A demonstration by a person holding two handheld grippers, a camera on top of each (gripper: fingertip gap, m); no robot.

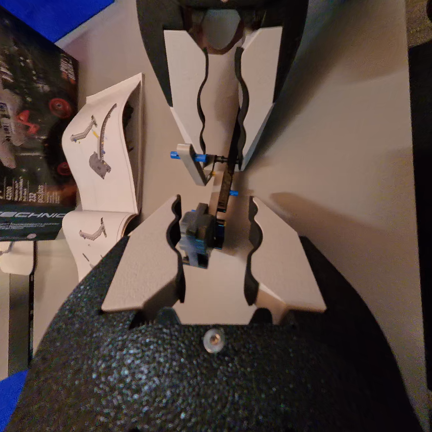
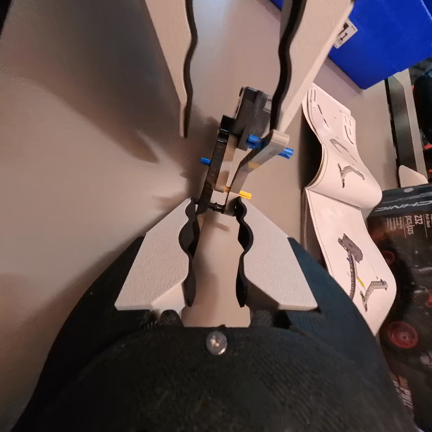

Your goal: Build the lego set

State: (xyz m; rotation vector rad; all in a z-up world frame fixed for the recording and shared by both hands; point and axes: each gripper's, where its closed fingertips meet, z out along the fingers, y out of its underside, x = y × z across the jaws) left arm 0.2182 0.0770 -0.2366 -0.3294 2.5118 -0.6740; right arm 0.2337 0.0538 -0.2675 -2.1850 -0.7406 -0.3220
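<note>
A partly built Lego assembly hangs between both grippers above the beige table. It has a long black beam (image 1: 225,184), a dark grey block (image 1: 198,231), a light grey angled beam (image 1: 194,166) and blue pins (image 1: 174,154). My right gripper (image 2: 216,203) is shut on the end of the black beam (image 2: 214,163) and the light grey beam (image 2: 264,154), which a black pin joins. A yellow pin (image 2: 245,194) sticks out beside it. My left gripper (image 1: 215,201) is open around the grey block (image 2: 252,117), which touches one finger only. The right gripper (image 1: 217,156) faces it from above.
An open instruction booklet (image 1: 105,152) lies beside the grippers and also shows in the right wrist view (image 2: 339,210). The dark Lego box (image 1: 35,117) lies past it (image 2: 409,257). A blue bin (image 2: 385,35) stands at the table's corner. Spacing between my two grippers at the tips: around 5 centimeters.
</note>
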